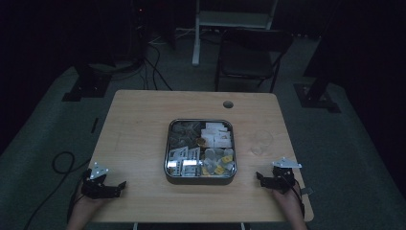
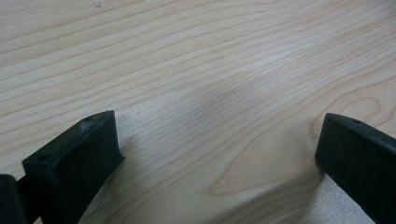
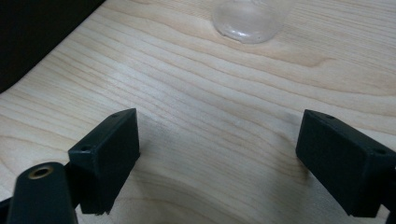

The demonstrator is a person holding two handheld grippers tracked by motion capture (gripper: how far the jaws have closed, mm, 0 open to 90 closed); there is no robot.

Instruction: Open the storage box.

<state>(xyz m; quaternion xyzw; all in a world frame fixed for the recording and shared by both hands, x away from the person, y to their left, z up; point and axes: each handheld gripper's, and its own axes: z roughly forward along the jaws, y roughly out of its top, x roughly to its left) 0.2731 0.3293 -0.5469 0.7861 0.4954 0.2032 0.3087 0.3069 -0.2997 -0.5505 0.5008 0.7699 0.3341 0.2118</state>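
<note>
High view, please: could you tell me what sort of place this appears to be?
Probably a dim lab or recording room: a wooden table with a metal tray, loose cables on grey floor, and a folding chair behind.

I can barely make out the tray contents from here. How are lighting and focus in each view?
High view: dim and underexposed, room black behind the table, with glare on the metal tray. Left gripper view: bright, wood grain sharp, soft shadows beside the jaws. Right gripper view: bright too, though the clear glass at the top edge looks soft and cropped.

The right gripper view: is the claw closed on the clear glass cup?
No, the right claw stands open over bare table, and the clear glass cup sits apart, farther ahead.
</note>
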